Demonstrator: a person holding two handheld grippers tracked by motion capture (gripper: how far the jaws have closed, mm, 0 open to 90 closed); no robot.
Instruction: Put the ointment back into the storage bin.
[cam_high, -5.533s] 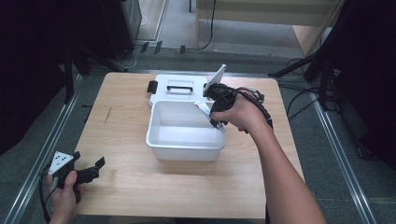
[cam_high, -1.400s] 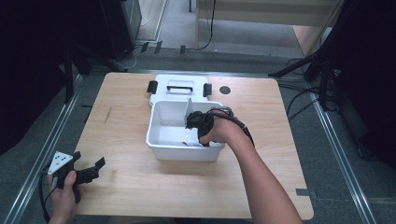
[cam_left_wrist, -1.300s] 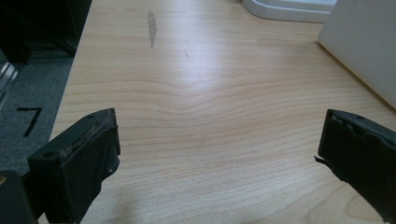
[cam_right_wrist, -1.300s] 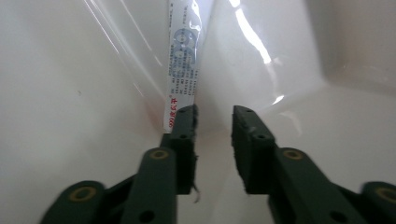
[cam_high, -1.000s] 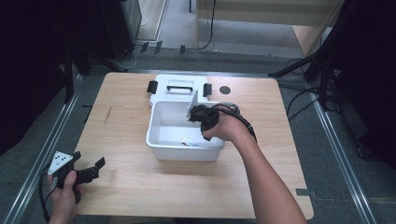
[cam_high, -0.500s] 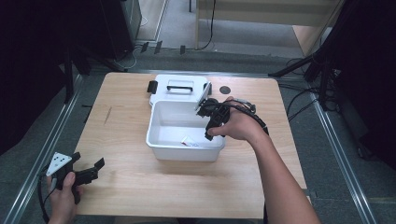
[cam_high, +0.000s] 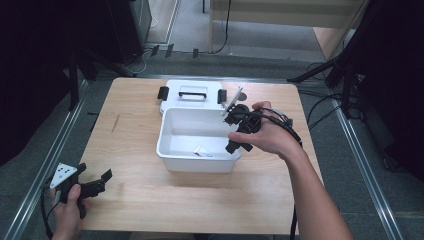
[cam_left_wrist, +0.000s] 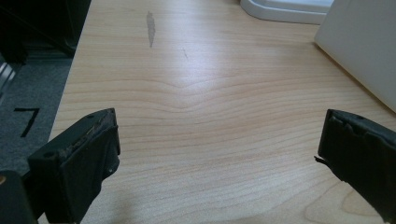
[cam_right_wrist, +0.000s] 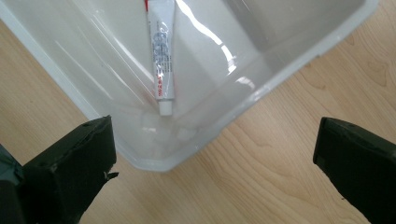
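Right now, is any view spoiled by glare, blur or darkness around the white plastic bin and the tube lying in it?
Right gripper view: bright glare streaks on the white plastic bin, yet the small white tube stays sharp, its print too fine to read. High view: dark surroundings, evenly lit light wooden table, slightly soft. Left gripper view: a broad sheen on the wood, near fingers softly blurred.
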